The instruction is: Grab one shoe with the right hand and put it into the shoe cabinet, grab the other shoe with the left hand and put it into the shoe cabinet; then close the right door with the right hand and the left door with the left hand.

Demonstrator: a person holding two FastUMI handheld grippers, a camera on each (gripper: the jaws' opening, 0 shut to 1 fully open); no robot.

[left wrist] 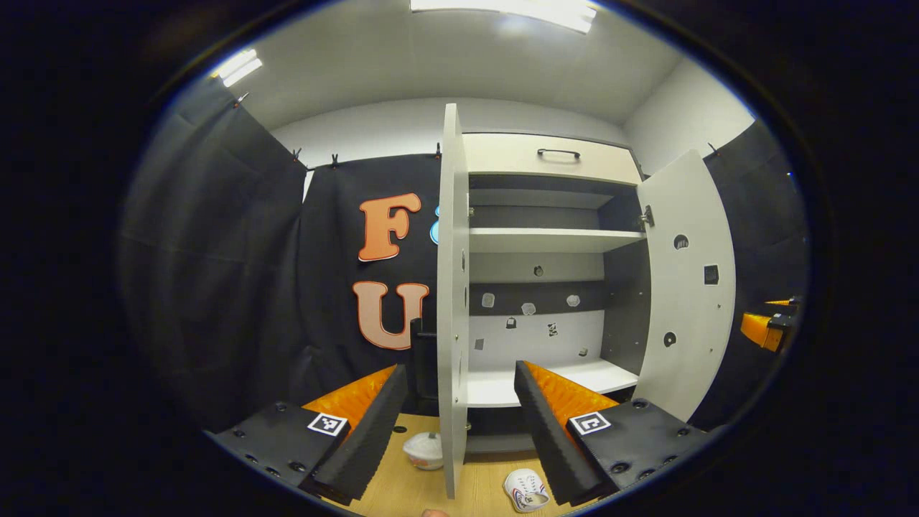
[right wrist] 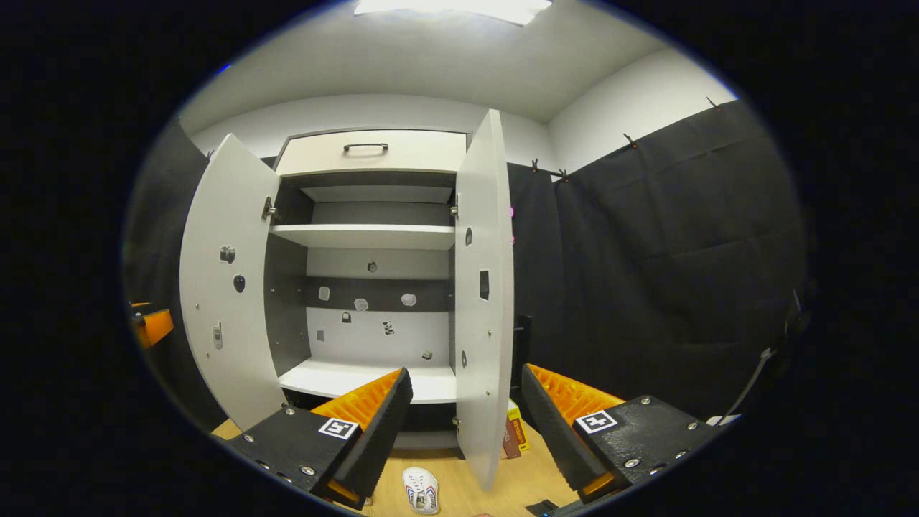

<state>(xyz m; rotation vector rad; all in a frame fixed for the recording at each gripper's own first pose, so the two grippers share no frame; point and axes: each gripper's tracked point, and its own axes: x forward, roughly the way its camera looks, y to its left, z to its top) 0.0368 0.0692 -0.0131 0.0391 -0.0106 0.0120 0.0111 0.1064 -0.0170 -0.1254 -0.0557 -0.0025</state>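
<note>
Tall white shoe cabinet with grey interior, top drawer with a dark bar handle, both doors swung wide: left door edge-on in the left gripper view, right door edge-on in the right gripper view, shelves bare, small stickers on back panel and doors too small to read. Two white low-top shoes on the light wooden floor before the cabinet: one shoe just right of the left door's edge, the other shoe just left of it. Left gripper and right gripper: jaws spread wide, holding nothing, each straddling a door edge without touching.
</note>
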